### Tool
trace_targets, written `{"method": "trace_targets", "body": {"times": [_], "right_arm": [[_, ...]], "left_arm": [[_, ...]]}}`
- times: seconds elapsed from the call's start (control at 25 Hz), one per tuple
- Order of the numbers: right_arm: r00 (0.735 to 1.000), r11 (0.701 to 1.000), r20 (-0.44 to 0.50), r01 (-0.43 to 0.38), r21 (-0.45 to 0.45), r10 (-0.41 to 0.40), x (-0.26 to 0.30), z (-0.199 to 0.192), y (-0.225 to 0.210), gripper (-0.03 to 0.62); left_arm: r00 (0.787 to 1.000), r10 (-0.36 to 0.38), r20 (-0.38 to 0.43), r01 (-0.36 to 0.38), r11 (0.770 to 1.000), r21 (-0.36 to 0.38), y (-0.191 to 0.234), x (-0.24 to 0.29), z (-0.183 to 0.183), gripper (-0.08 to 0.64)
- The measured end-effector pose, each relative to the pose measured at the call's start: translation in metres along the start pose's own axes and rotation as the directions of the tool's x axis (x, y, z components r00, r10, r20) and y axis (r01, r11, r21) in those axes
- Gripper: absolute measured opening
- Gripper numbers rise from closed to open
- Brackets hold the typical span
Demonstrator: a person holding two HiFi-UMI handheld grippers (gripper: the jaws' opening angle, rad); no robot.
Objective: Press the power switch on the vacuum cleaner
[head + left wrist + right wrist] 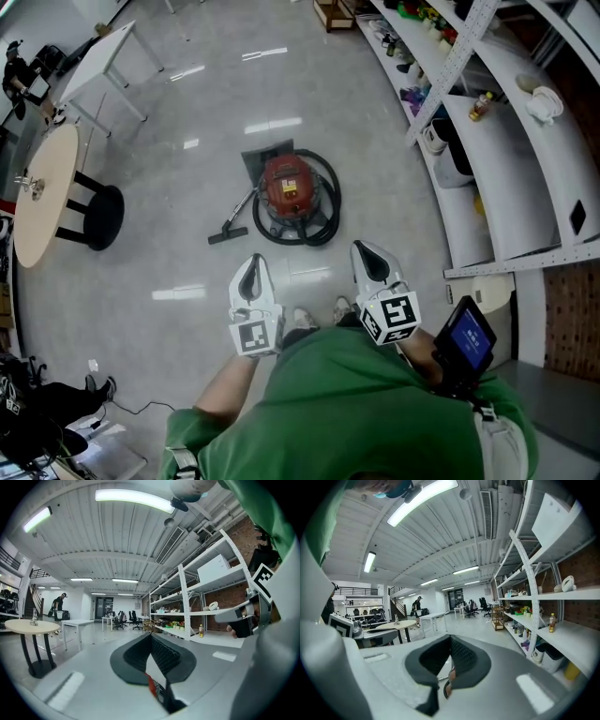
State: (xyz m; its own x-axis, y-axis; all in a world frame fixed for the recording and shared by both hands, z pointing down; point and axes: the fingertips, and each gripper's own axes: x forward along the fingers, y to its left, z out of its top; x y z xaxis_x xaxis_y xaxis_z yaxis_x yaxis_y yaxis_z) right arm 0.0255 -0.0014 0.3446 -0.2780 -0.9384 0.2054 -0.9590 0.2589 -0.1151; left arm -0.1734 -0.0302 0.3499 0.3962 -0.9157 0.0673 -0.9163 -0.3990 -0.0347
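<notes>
With the left gripper (251,264) and right gripper (366,251) both closed and empty at your chest, the red vacuum cleaner (289,186) stands on the floor (169,234) beyond and below them, roughly between them and marginally nearer the left.
</notes>
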Motion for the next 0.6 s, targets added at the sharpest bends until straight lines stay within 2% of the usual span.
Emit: {"method": "trace_targets", "body": {"times": [0.36, 0.6], "right_arm": [[1.000, 1.000, -0.005, 0.001, 0.001, -0.001, -0.007, -0.002, -0.002, 0.002], [1.000, 1.000, -0.009, -0.007, -0.004, 0.007, -0.007, -0.003, -0.001, 0.002]], "left_arm": [[1.000, -0.019, -0.001, 0.019, 1.000, 0.025, -0.010, 0.003, 0.000, 0.005], [0.998, -0.056, -0.001, 0.056, 0.995, 0.083, -0.014, 0.002, 0.006, 0.005]]}}
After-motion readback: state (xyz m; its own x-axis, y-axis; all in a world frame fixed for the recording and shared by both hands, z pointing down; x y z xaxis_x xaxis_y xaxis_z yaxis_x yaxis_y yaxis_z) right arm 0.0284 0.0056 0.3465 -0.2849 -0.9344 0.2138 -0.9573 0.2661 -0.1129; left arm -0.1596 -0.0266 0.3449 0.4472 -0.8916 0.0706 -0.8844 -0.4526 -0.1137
